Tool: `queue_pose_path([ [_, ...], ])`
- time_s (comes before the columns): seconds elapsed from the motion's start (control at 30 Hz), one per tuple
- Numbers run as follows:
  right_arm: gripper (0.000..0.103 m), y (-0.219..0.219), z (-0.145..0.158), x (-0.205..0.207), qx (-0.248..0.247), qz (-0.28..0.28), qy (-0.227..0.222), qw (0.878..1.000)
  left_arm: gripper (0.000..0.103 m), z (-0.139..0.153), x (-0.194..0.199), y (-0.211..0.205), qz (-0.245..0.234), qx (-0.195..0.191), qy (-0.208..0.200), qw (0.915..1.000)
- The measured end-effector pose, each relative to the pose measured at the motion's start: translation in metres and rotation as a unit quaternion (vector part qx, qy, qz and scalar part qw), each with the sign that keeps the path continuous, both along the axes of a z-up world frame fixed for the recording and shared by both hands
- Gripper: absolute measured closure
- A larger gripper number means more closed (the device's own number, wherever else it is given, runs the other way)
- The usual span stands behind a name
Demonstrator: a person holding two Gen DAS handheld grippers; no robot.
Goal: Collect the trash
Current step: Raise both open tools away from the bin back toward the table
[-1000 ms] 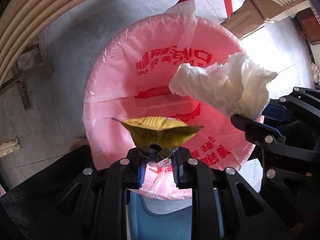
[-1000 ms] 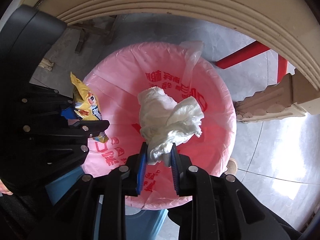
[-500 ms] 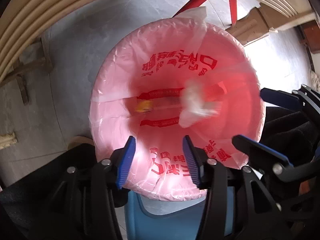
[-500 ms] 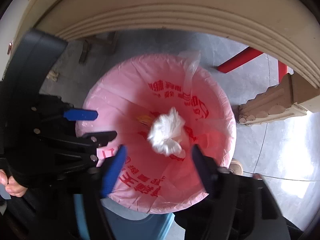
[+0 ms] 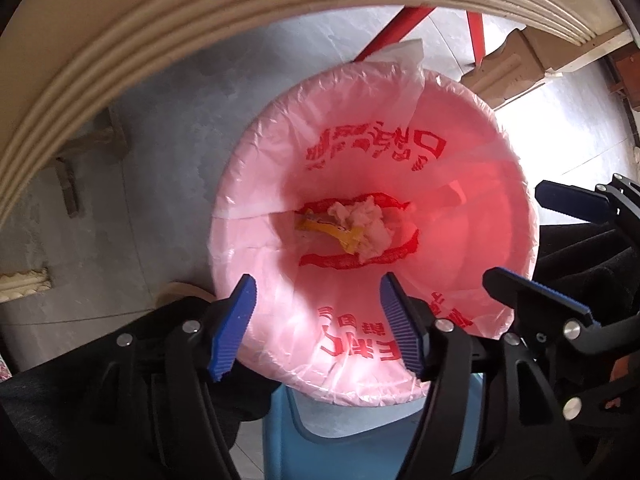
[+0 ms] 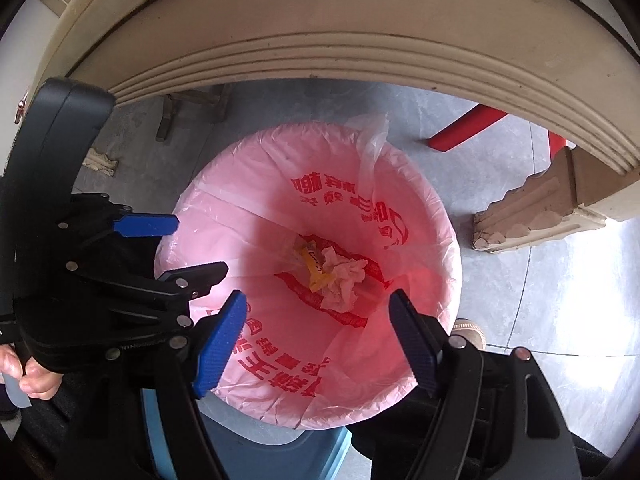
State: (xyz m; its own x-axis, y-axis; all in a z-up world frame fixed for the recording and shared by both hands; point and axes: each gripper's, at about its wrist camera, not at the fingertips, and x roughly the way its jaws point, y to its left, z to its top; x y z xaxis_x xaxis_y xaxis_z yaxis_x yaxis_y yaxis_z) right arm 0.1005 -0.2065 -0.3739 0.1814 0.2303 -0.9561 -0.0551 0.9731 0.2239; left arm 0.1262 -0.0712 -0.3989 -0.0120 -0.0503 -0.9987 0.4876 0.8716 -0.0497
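Observation:
A bin lined with a pink plastic bag (image 5: 256,168) (image 6: 224,188) with red print stands right below both grippers. At the bottom of the bag lie a yellow snack wrapper (image 5: 344,238) (image 6: 314,268) and a crumpled white tissue (image 5: 370,220) (image 6: 344,280), touching each other. My left gripper (image 5: 316,292) (image 6: 200,246) hangs over the near rim, its jaws opening with nothing between them. My right gripper (image 6: 318,300) (image 5: 516,232) stands open and empty over the bin beside it.
A cream ribbed table edge (image 5: 120,40) (image 6: 320,48) arcs over the bin. A carved table leg (image 6: 532,208) and red chair legs (image 5: 384,36) stand on the grey floor behind. The blue bin body (image 5: 360,440) shows below the bag. A person's hand (image 6: 24,372) holds the left gripper.
Both grippers opened. The yellow wrapper dropped out of the left one and the tissue out of the right one; both now lie at the bottom of the bag.

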Motion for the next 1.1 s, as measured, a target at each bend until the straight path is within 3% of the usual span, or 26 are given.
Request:
queue_pose_path([
  [0.27, 0.031, -0.001, 0.037, -0.013, 0.006, -0.012, -0.038, 0.999, 0.038, 0.041, -0.015, 0.004, -0.015, 0.000, -0.053, 0.9985],
  [0.5, 0.031, 0.005, 0.107, -0.035, -0.014, -0.026, -0.116, 0.993, 0.037, 0.115, -0.024, 0.016, 0.005, -0.037, -0.121, 0.9919],
  [0.93, 0.026, 0.002, 0.249, -0.058, -0.028, -0.025, -0.251, 0.967, 0.028, 0.281, -0.031, 0.051, 0.056, -0.062, -0.252, 0.9641],
  [1.1, 0.024, 0.001, 0.303, -0.059, -0.044, -0.023, -0.293, 0.955, 0.024, 0.328, -0.034, 0.059, 0.071, -0.076, -0.287, 0.9522],
])
